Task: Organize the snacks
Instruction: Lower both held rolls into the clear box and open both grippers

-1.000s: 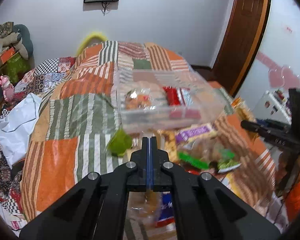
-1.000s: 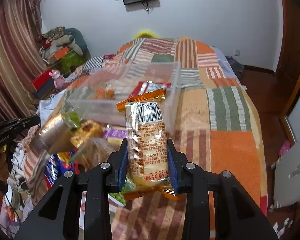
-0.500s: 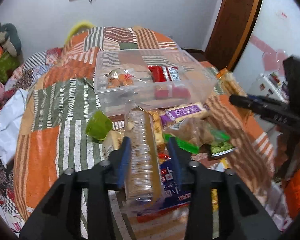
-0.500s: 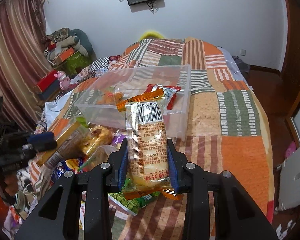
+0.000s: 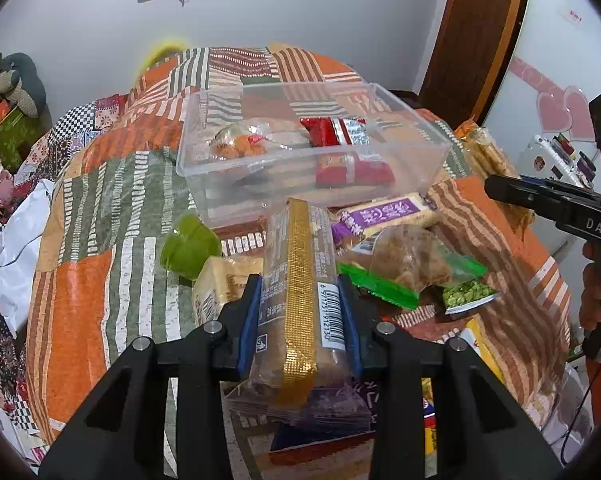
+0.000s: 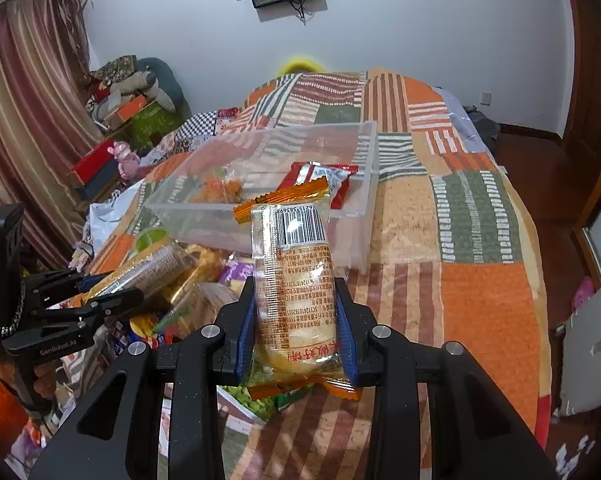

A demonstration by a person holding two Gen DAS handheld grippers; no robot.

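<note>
My left gripper (image 5: 298, 286) is closing tight on a clear cracker packet with a gold stripe (image 5: 300, 256); the pads press both its sides, just above the snack pile. My right gripper (image 6: 295, 286) is shut on an orange-edged rice cracker packet (image 6: 294, 248) and holds it upright before the clear plastic box (image 6: 364, 184). The box (image 5: 420, 124) stands on the quilt with a red packet (image 5: 340, 132) and a bag of orange snacks (image 5: 236, 144) inside. In the right wrist view the left gripper (image 6: 100, 292) shows at the left with its packet.
Loose snacks lie in front of the box: a purple packet (image 5: 380, 216), a green jelly cup (image 5: 188, 244), a clear bag with a green strip (image 5: 408, 260), a green pea bag (image 5: 466, 294). The patchwork quilt (image 6: 488, 300) covers the bed. A wooden door (image 5: 476, 28) stands far right.
My left gripper, first shut and empty, sank toward the pile, opened around the gold-striped packet and closed on it. The right gripper kept still with its packet.
</note>
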